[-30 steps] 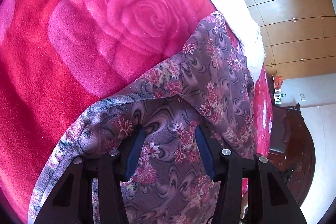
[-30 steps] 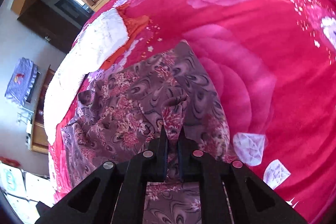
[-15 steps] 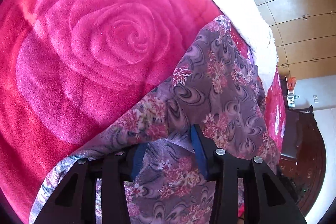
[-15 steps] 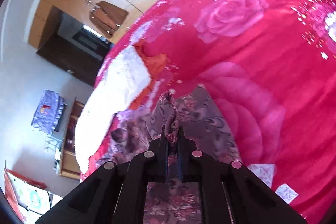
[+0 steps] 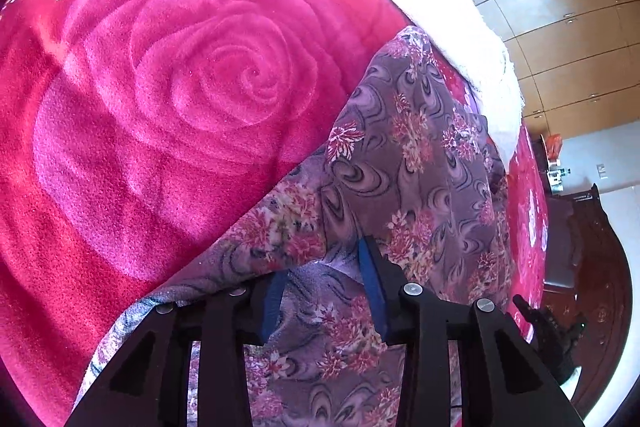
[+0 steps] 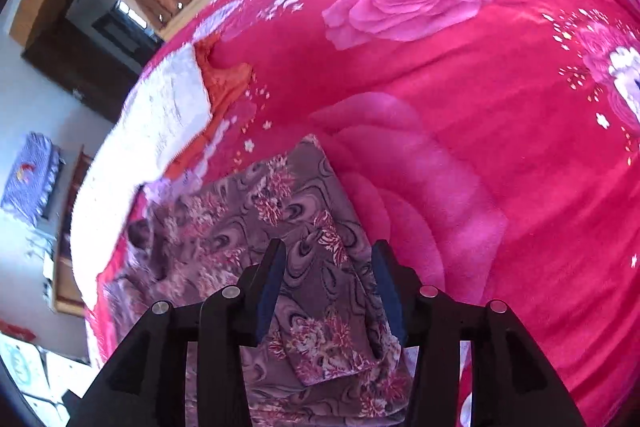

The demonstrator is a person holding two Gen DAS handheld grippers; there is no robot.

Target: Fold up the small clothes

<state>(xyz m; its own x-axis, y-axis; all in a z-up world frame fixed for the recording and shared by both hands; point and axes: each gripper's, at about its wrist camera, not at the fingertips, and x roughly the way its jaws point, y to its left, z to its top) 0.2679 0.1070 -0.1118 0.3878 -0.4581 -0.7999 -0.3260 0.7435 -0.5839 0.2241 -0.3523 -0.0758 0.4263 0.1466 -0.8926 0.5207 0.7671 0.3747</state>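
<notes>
A purple floral garment (image 5: 420, 155) lies on the red rose blanket (image 5: 180, 87). One layer is folded over toward the near side. My left gripper (image 5: 323, 259) sits low at that fold's edge, jaws partly apart. The fold's edge drapes over its left finger, and more of the cloth lies between the blue pads without being pressed. In the right wrist view the garment (image 6: 280, 219) lies flat as a long folded strip. My right gripper (image 6: 329, 245) hangs just above it. Its jaws are opening and the cloth under them is loose.
A white fleecy cover (image 5: 460, 19) runs along the bed's far edge, with an orange lining (image 6: 224, 79) beside it. Wooden wardrobe doors (image 5: 568, 39) and a dark carved cabinet (image 5: 592, 267) stand beyond the bed. The red blanket (image 6: 480, 107) stretches far to the right.
My right gripper was pinched on a raised ridge of the garment and has let it go. The cloth now lies flat. My left gripper's jaws narrowed, and the fold came over its left finger.
</notes>
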